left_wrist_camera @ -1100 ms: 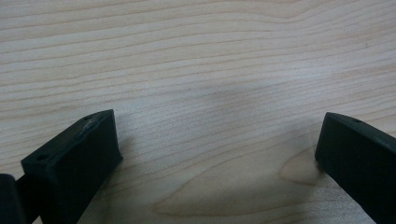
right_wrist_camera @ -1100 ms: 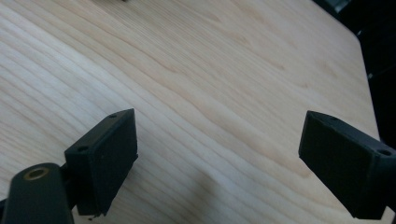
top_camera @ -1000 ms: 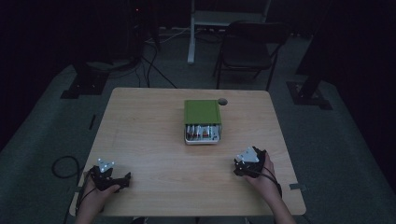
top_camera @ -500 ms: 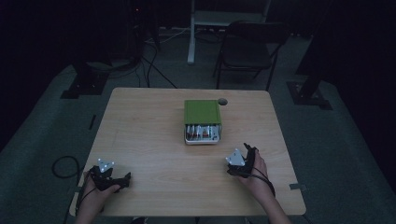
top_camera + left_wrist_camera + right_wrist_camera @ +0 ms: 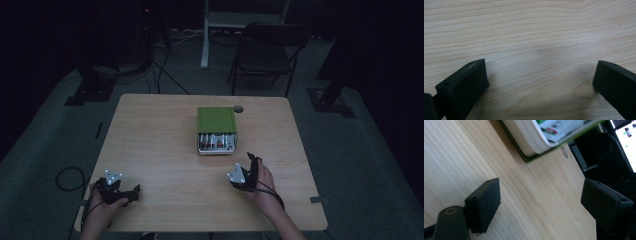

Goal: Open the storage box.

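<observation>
The right gripper [image 5: 249,165] has moved closer to the box [image 5: 216,130].

Box [image 5: 216,130] sits on the table [image 5: 150,135], right of centre and toward the far edge. Small hole [image 5: 238,108] in the tabletop just behind its far right corner. My right gripper [image 5: 248,167] is near the box's front edge, just to its right. My left gripper [image 5: 127,192] is at the near left corner, well apart from both. Chair [image 5: 267,55] behind the table, on the floor.
</observation>
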Tool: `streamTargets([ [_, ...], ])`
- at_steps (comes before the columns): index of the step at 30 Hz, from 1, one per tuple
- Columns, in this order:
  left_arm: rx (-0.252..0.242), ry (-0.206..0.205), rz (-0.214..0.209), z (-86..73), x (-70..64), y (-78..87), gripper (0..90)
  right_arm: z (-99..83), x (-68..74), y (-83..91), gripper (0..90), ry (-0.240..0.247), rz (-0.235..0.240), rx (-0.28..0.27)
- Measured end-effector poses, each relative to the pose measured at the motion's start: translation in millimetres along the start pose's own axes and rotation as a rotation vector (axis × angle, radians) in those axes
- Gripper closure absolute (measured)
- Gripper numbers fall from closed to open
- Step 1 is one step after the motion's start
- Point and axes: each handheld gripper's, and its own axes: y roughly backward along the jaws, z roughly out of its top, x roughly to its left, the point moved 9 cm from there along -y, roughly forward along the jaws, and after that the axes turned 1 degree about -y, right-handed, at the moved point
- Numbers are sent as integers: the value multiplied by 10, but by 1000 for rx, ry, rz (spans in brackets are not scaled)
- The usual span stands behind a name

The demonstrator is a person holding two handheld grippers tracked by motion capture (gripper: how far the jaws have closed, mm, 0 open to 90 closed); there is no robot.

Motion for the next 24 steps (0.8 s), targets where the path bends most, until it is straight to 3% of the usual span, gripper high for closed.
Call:
streamTargets([
  [10,0,0,0,0,0,0,0,211,121,-12,229,97,-15,-47],
  [16,0,0,0,0,0,0,0,320,179,-3,258,213,-60,-79],
  [24,0,0,0,0,0,0,0,483,145,5,386,364,-148,-113],
])
